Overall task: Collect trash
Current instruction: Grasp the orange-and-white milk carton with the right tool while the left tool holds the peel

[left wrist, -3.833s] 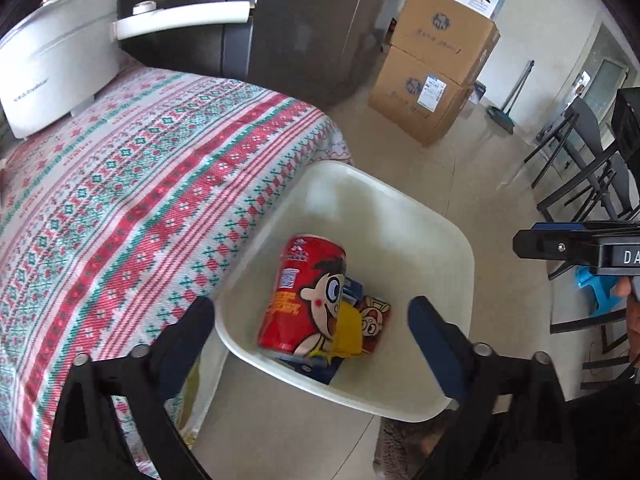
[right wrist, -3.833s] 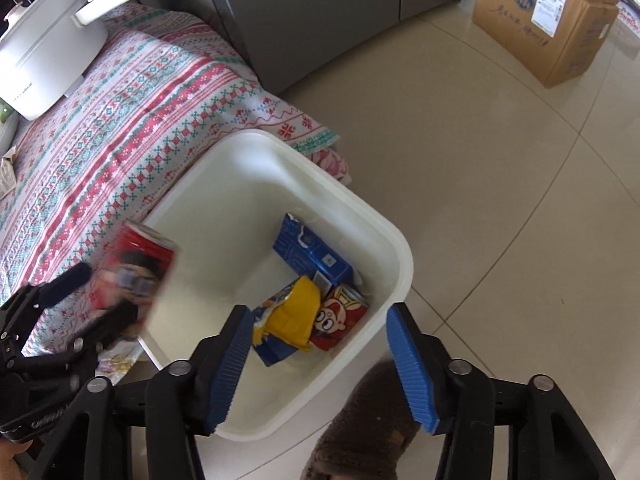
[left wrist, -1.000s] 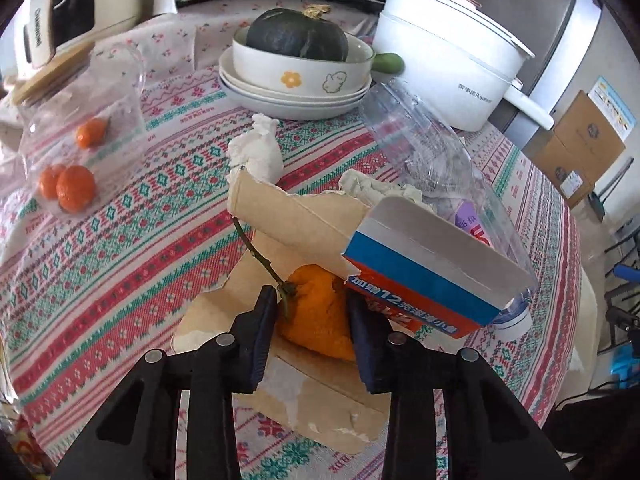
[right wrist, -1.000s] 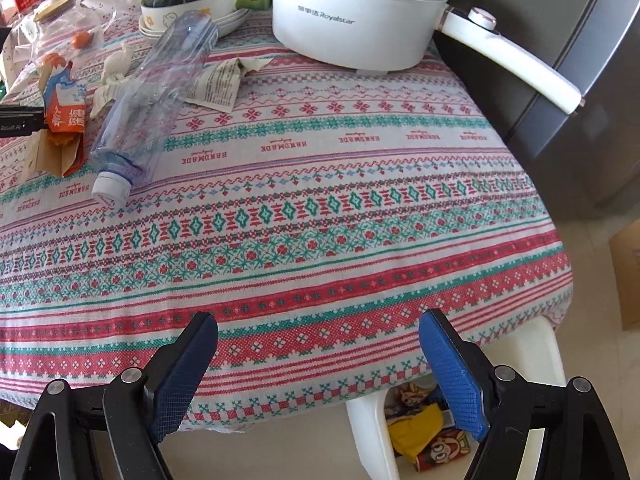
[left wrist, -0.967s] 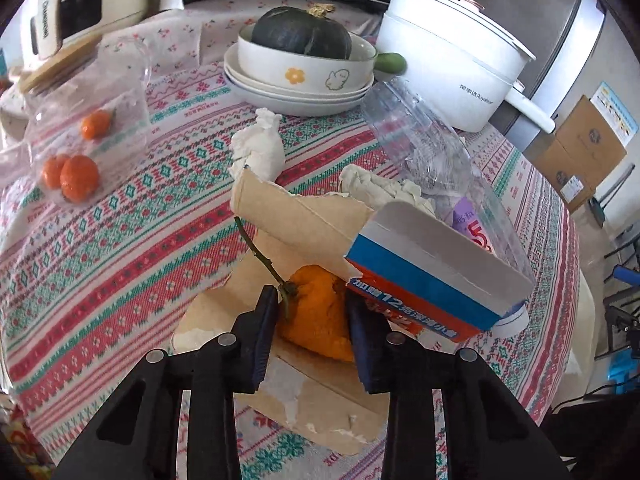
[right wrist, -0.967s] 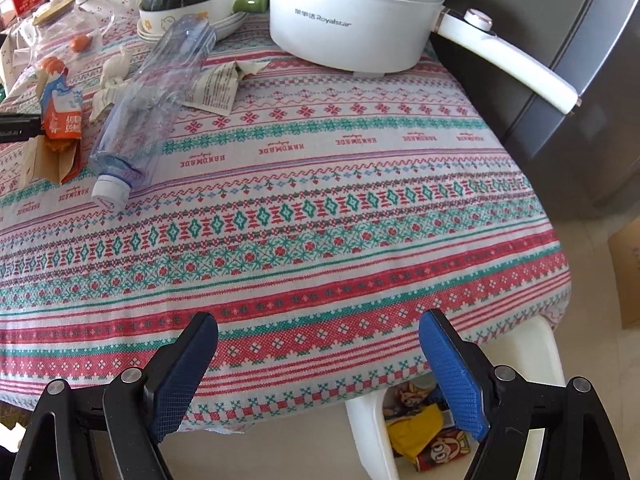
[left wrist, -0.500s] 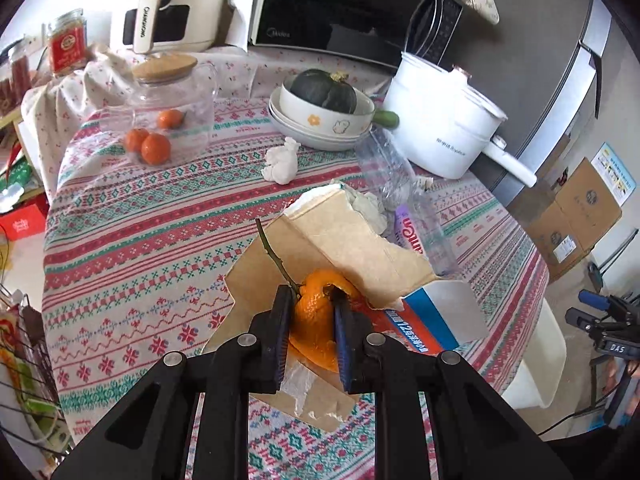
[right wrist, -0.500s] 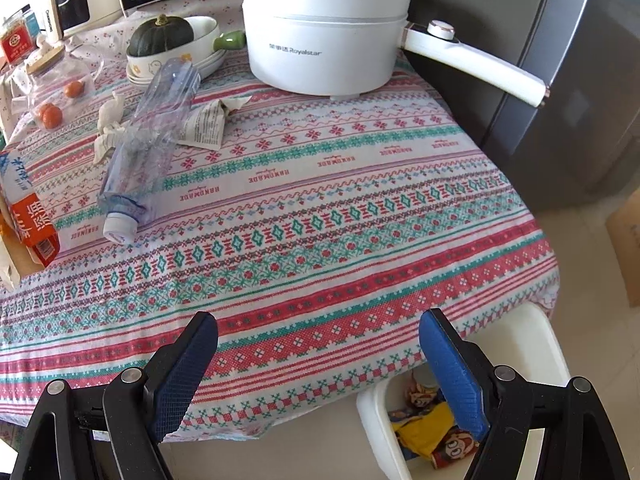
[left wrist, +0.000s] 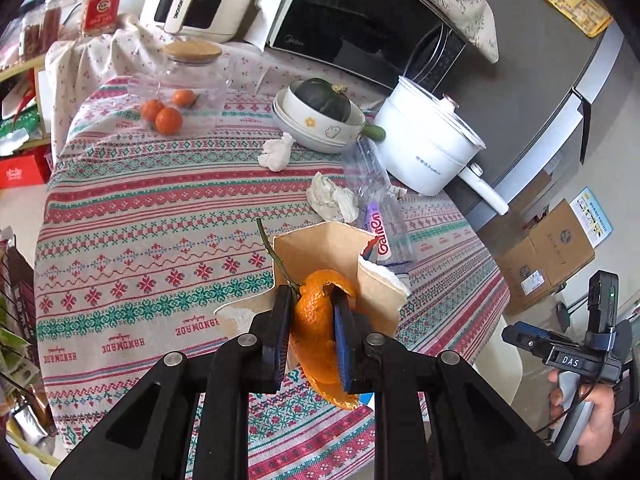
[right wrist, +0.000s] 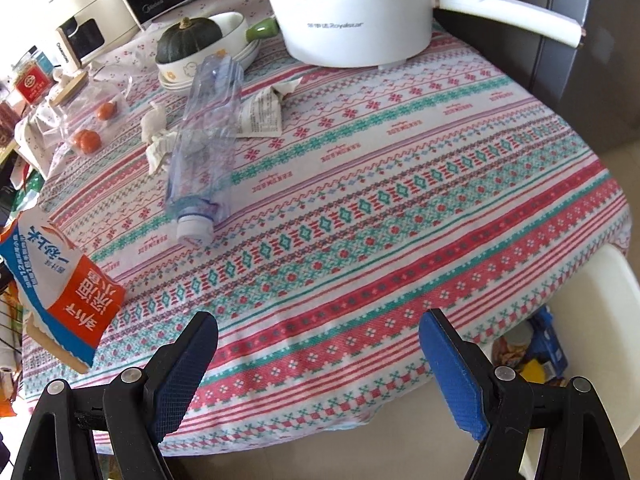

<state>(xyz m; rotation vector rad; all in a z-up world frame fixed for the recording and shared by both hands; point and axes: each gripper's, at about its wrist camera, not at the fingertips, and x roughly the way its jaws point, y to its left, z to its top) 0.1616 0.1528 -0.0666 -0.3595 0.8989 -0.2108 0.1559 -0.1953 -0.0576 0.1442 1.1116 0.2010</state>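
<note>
Tablecloth reading "HANDMADE". White pot showing "Royalstar". Crushed clear bottle lying mid-table, label reading "Ganten" in left view. Microwave marked "Midea"; air fryer "CHANGHONG". Torn carton hanging over table edge, Chinese print on outer face. Left gripper pinching orange peel together with carton, both lifting off cloth. Right gripper hovering wide apart, gripping nothing, at table edge. White bin sitting below at right, wrappers inside.
</note>
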